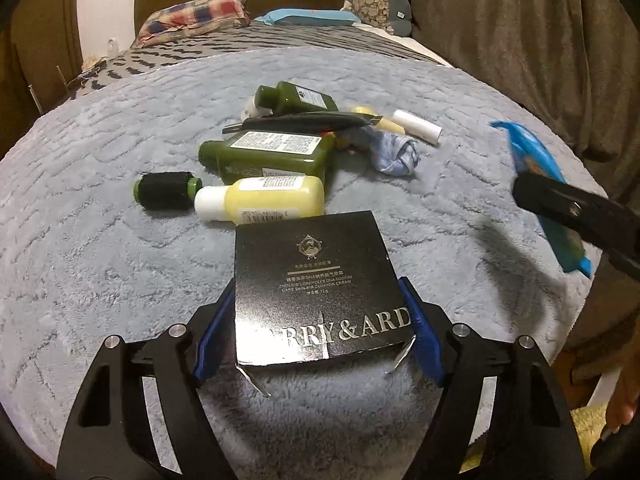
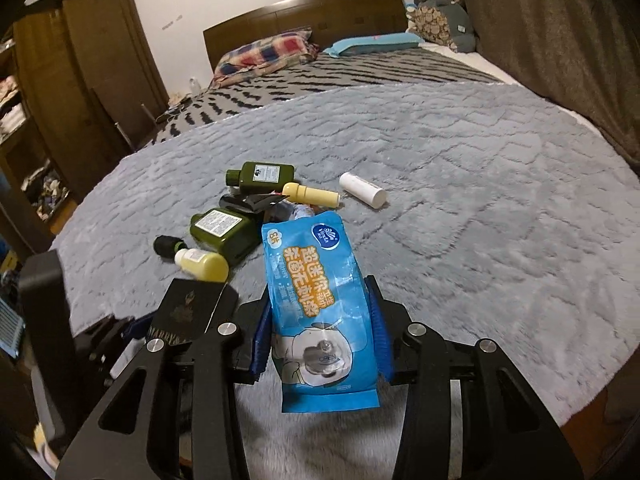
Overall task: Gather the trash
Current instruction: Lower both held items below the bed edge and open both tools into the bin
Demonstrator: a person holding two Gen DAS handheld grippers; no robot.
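Observation:
A black cosmetics box (image 1: 320,292) with silver lettering sits between the blue pads of my left gripper (image 1: 320,336), and both pads press on its sides. My right gripper (image 2: 320,332) is shut on a blue wet-wipes pack (image 2: 312,280), held above the grey blanket. From the left wrist view the same pack (image 1: 532,160) hangs at the right in a dark finger (image 1: 560,208). The black box (image 2: 192,308) also shows at the lower left of the right wrist view.
A pile lies mid-blanket: two green bottles (image 1: 272,156) (image 1: 296,98), a yellow bottle (image 1: 264,200), a black spool (image 1: 164,190), a white tube (image 1: 416,126), a yellow tube (image 2: 312,194), a crumpled blue cloth (image 1: 394,152). Pillows (image 1: 192,16) lie by the headboard, a curtain (image 1: 520,40) hangs right, and a wardrobe (image 2: 80,80) stands left.

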